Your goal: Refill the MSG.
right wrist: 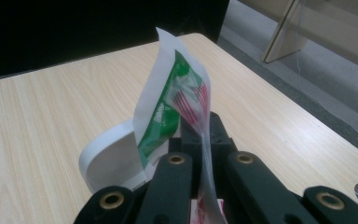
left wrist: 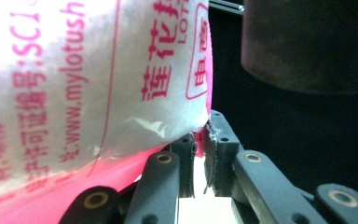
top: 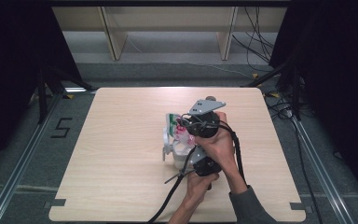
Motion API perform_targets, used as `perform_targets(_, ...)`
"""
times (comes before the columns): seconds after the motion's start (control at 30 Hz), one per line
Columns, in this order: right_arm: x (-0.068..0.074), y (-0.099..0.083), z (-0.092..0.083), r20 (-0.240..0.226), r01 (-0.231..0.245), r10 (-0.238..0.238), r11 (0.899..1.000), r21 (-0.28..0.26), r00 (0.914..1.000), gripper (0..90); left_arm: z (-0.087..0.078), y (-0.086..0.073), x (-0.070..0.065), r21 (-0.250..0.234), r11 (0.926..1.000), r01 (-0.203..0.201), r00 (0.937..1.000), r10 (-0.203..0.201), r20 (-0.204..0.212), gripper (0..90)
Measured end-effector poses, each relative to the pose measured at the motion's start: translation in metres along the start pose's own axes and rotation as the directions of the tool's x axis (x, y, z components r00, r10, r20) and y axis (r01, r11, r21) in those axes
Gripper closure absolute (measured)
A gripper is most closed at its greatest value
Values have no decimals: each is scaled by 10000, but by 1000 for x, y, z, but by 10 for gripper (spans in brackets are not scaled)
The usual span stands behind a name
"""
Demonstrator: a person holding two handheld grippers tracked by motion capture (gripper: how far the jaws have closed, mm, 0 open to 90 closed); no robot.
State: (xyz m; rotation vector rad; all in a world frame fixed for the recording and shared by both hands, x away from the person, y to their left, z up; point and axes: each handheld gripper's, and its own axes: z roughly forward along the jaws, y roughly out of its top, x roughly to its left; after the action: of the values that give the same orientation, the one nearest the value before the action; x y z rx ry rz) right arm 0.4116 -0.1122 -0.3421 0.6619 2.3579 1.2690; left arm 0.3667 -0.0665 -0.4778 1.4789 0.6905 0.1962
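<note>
Near the middle of the pale wooden counter (top: 121, 140) we see a plastic packet (top: 176, 128) printed in white, pink and green, held up off the surface between two handheld grippers. In the high view its long axis runs roughly from near to far, with the green-printed end pointing to the far side and slightly left. The right gripper (top: 189, 122), topped by its grey three-cornered plate (top: 206, 106), meets the packet at its far end, while the left gripper (top: 189, 161) comes in from the near side, with its black cable (top: 168, 198) trailing toward the near edge. A white curved object (top: 170, 149) sits on the counter just under and beside the packet; we cannot tell what it is. The left gripper view gives us what the high view cannot: the left gripper (left wrist: 200, 140) has its jaws pressed together on the packet's (left wrist: 88, 79) pink sealed edge, and the white film carries red printed text. The right gripper view shows the right gripper (right wrist: 200, 135) pinching a thin edge of the packet (right wrist: 172, 98), which stands upright above the jaws with its green and red stripes facing us, the white curved object (right wrist: 107, 161) just to the left behind it.
</note>
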Motion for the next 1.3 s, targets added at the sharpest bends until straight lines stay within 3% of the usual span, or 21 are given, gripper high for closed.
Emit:
perform_targets(0.03,0,0,0,-3,-12,12,10000,8,10000,900,3,0,-4,-523,9972,538,9985,-530,163,826)
perform_targets(0.07,0,0,0,92,61,-61,10000,-44,9999,900,5,-1,-7,-954,9897,1069,9937,-1032,427,826)
perform_targets(0.1,1,0,1,143,0,1,10000,-97,9999,900,3,0,-5,-616,9953,747,9970,-735,227,826)
perform_targets(0.13,1,0,1,119,15,-14,10000,-85,9999,900,4,0,-7,-761,9924,962,9953,-948,220,826)
perform_targets(0.17,0,0,0,-4,-6,6,10000,1,10000,900,1,0,-5,-361,9980,518,9987,-518,6,826)
perform_targets(0.2,0,0,0,-1,83,-83,10000,-24,10000,900,5,0,-11,-993,9865,1301,9914,-1281,262,826)
perform_targets(0.23,0,0,0,85,65,-65,10000,-36,9999,900,8,0,-12,-1328,9786,1575,9872,-1526,458,826)
perform_targets(0.27,1,0,1,114,-30,30,10000,-58,9999,900,5,0,-10,-997,9867,1285,9916,-1264,275,826)
perform_targets(0.37,-1,0,0,-9,92,-92,10000,-22,10000,900,5,0,-10,-963,9871,1277,9917,-1257,261,826)
perform_targets(0.5,2,-1,1,88,-210,210,9998,12,9997,900,5,0,-10,-944,9878,1236,9923,-1220,223,826)
perform_targets(0.6,2,0,1,167,-165,165,9999,-32,9997,900,6,0,-11,-1072,9852,1338,9909,-1314,297,826)
perform_targets(0.63,2,0,1,133,-163,163,9999,-14,9998,900,2,0,-3,-347,9985,415,9990,-410,157,826)
perform_targets(0.67,2,0,1,184,-102,103,9999,-47,9998,900,5,0,-6,-823,9931,835,9962,-811,311,826)
perform_targets(0.7,2,0,1,191,-101,102,9999,-72,9998,900,2,0,-4,-400,9979,502,9986,-496,160,826)
perform_targets(0.8,1,0,0,124,-173,173,9999,-6,9998,900,4,1,-6,-591,9956,730,9972,-719,204,826)
perform_targets(0.83,2,0,0,167,-174,175,9998,-47,9997,900,3,1,-3,-332,9986,410,9991,-405,162,826)
perform_targets(0.9,2,0,0,188,-164,165,9999,-53,9997,900,3,1,-3,-375,9982,460,9988,-454,161,826)
perform_targets(1.0,0,0,-1,-25,-43,43,10000,-7,10000,900,6,2,-10,-925,9882,1221,9924,-1201,268,826)
perform_targets(1.03,0,0,-2,22,-69,69,9999,-83,10000,900,6,2,-10,-872,9898,1123,9935,-1105,262,826)
perform_targets(1.07,1,1,-4,-8,-221,221,9998,3,9998,900,3,1,-4,-301,9989,352,9992,-345,213,827)
perform_targets(1.3,0,1,-4,-54,-20,20,10000,-25,10000,900,2,1,-3,-122,9999,69,9999,-67,116,826)
